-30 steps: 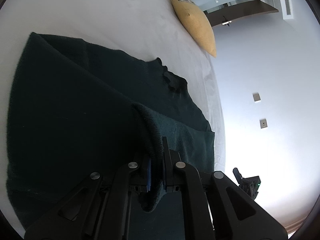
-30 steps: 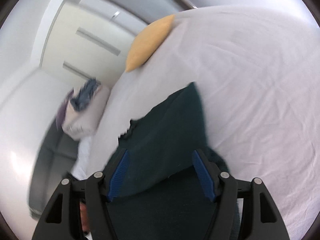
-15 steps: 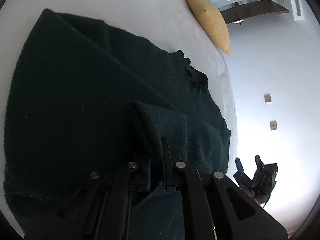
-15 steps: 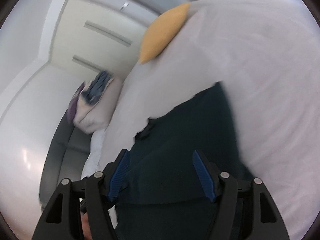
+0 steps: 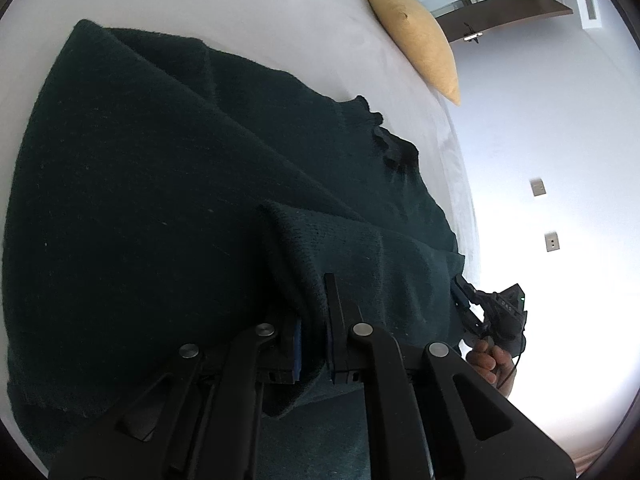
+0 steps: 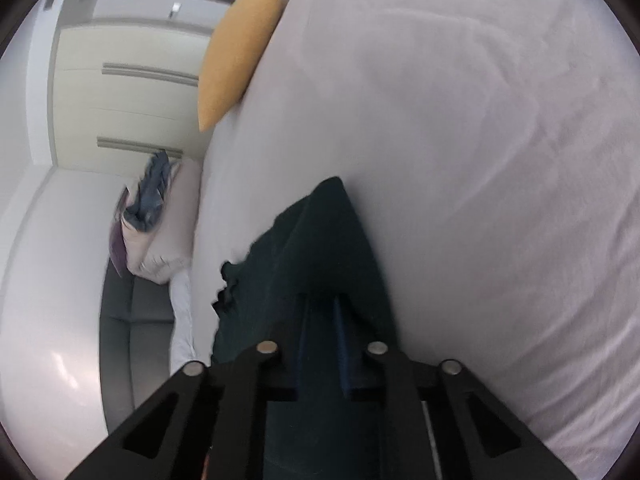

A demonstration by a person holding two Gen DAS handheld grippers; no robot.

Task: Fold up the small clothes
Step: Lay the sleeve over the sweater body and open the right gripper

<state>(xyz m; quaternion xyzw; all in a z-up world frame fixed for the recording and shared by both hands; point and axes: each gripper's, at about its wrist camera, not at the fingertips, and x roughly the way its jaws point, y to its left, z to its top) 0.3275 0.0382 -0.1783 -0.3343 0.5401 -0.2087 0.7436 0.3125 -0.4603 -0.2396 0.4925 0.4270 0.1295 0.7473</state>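
Note:
A dark green knitted sweater lies spread on a white bed sheet. My left gripper is shut on a raised fold of it near the hem. In the left wrist view my right gripper, held by a hand, sits at the sweater's right edge. In the right wrist view the right gripper has its jaws closing, nearly together, with the sweater pinched between the blue pads. The collar shows as a ruffled notch on the left.
A yellow cushion leans at the far end of the bed, also visible in the right wrist view as the cushion. White sheet spreads to the right. A grey sofa with a pile of cloth stands beside the bed.
The right gripper's jaws went from wide open to nearly together on the sweater's edge after sliding in over it. The left gripper kept its hold and sank a little toward the bed.

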